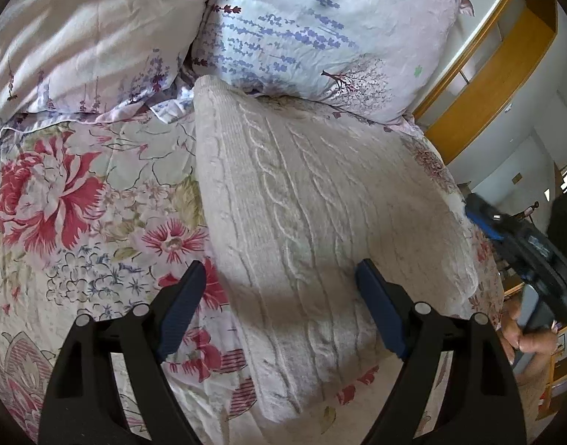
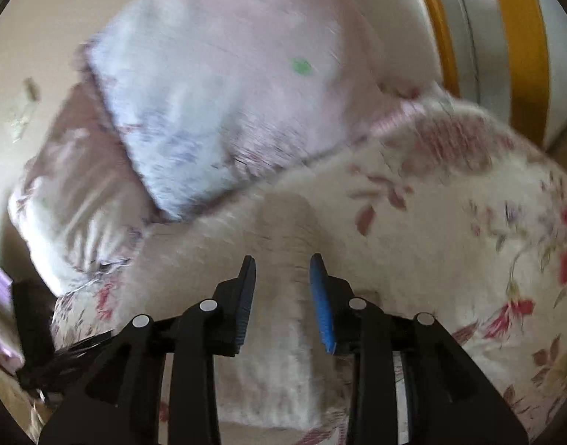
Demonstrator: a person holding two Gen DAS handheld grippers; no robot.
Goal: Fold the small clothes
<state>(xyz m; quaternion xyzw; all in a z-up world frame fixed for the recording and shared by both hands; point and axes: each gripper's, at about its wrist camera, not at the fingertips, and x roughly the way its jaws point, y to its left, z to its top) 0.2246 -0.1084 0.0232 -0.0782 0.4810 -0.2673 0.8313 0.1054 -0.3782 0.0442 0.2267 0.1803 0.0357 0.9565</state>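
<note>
One soft, thick cable-knit sweater (image 1: pixel 320 222) lies folded on the bed (image 1: pixel 79 222) below the pillow (image 1: pixel 320 37); we'd pinch its hem. Left gripper (image 1: pixel 279 307) jaws wide, right gripper (image 2: pixel 283 296) jaws narrow, both empty.

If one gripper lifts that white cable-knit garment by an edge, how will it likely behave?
The cable-knit garment would probably droop and unfold rather than hold shape: it is soft knit, already lying folded on the floral bedspread. Its fuzzy, ribbed surface should grip the pads well, so slipping seems unlikely. Pushed, it would likely bunch up, since the quilt beneath looks soft too.
</note>
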